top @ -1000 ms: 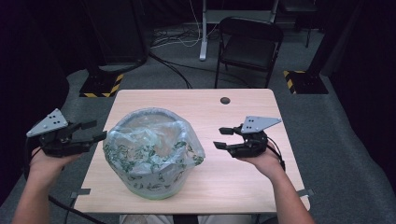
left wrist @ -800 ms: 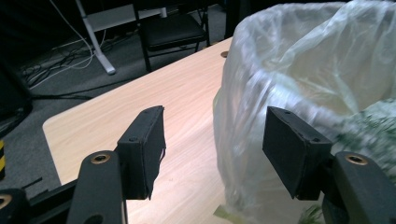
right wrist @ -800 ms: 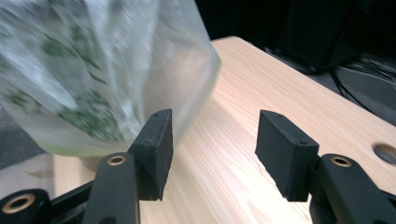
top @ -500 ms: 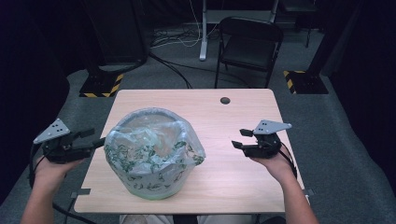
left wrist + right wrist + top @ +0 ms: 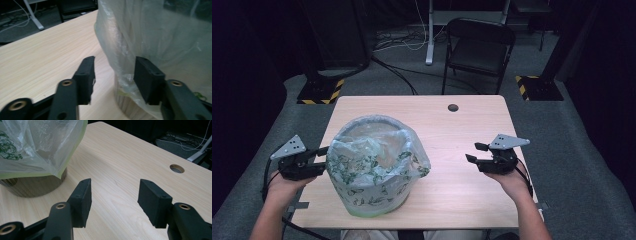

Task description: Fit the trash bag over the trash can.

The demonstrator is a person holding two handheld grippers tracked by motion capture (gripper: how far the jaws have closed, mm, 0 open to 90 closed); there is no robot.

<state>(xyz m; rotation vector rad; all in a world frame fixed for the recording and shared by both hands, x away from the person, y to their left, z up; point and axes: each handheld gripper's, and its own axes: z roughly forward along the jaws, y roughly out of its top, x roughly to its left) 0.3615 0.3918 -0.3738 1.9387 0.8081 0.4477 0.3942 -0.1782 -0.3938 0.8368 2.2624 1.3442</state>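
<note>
Bag (image 5: 377,165): thin, soft, slippery film draped over bin (image 5: 35,186). Left gripper (image 5: 113,77) half-open, jaws just closing around hem, unpinched. Right gripper (image 5: 113,200) half-open, empty, bag well left.

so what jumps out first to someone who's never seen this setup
The eye lands on the round wooden bin at the table's near left, lined with a clear plastic bag printed with green leaves that drapes over its rim. The left claw sits right against the bag's side, jaws having just been closing with the film between them but not yet pinched. The right claw hovers open over bare wood, apart from the bin.
</note>
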